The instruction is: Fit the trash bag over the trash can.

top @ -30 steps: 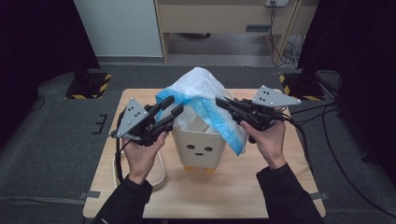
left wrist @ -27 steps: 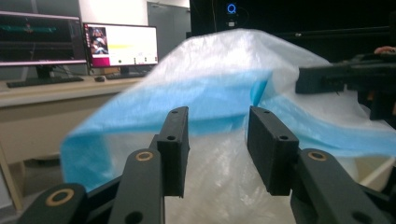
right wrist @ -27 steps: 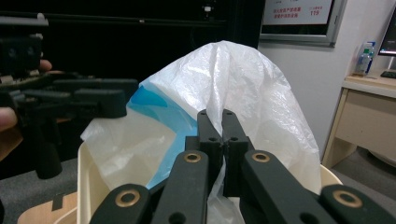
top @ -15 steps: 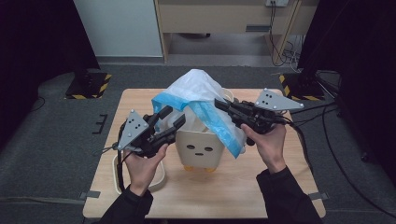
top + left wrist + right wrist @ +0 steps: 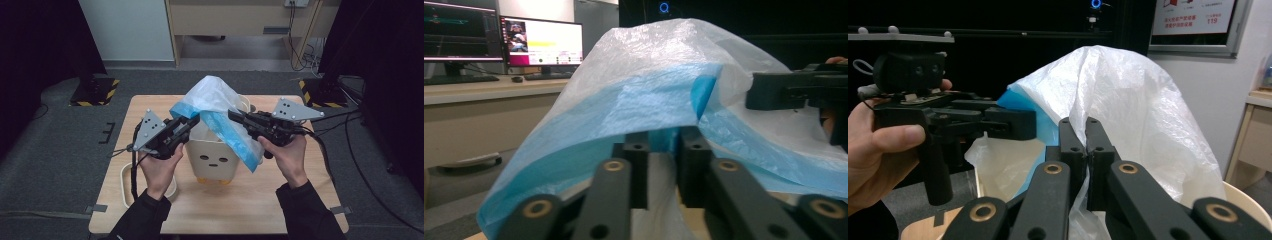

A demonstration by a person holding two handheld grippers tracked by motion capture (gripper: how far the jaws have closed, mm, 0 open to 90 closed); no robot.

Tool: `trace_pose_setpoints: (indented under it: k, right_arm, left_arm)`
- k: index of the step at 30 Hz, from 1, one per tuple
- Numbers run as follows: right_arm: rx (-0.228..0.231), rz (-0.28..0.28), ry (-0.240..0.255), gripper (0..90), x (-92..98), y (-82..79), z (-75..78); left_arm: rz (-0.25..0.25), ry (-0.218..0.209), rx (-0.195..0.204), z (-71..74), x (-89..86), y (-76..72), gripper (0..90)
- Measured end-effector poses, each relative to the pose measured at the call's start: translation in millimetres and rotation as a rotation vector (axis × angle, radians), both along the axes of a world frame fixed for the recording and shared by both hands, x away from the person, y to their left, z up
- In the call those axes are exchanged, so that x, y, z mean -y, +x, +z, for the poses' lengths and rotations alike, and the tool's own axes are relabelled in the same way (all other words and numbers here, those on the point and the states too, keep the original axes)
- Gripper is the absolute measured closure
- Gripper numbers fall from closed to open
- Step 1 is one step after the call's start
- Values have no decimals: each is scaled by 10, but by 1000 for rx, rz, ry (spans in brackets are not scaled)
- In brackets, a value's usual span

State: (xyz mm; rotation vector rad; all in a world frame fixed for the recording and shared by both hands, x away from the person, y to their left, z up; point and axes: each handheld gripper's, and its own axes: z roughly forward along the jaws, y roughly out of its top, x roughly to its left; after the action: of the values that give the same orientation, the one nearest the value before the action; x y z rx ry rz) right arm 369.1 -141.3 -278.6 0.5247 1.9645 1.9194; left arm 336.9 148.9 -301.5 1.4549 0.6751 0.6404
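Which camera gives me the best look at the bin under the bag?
The high view: the cream bin shows its front wall with the face, standing on the table under the plastic bag. The right gripper view catches part of its rim and lined inside. In the left gripper view the bag covers it.

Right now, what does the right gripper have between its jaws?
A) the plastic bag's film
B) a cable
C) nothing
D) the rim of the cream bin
A: in the right gripper view the right gripper has its jaws closed on the white film of the plastic bag above the bin.
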Motion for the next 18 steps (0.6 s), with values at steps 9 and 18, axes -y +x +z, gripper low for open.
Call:
trace_pose_setpoints:
  k: [9,18]
  right_arm:
    - [-15,-95,32,890,69,55,59]
    - [-39,-256,30,899,242,181,9]
  left_arm:
    - [-80,23,-17,8,-85,-170,897]
    - [-135,52,-61,-79,-261,-406,898]
